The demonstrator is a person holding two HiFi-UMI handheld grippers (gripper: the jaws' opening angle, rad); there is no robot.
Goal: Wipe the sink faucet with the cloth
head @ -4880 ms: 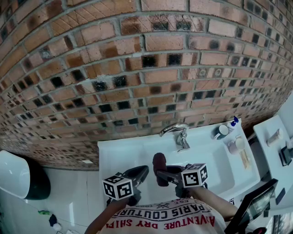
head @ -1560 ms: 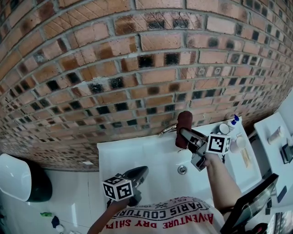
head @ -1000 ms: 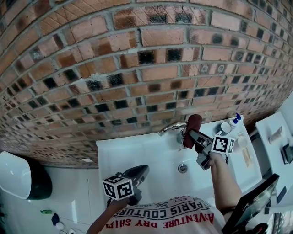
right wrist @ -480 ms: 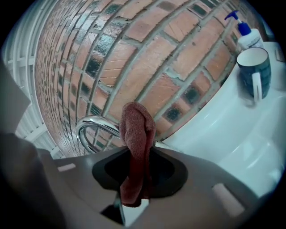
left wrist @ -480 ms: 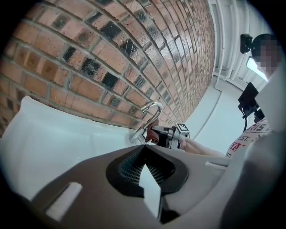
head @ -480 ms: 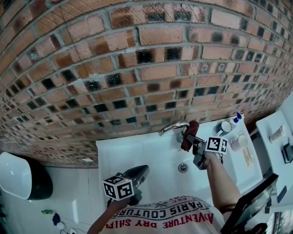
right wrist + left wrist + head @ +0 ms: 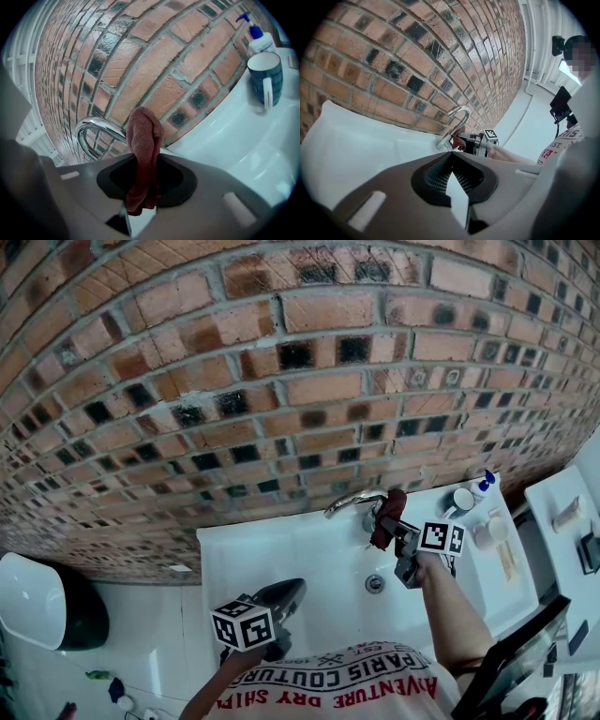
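Right tongs (image 7: 140,161) pinch one cloth (image 7: 145,136) beside one faucet (image 7: 96,125).

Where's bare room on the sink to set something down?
Free: the sink ledge left of the faucet, out to its left rim; the basin floor around the drain. Crowded: the back right corner, with the mug and pump bottle.
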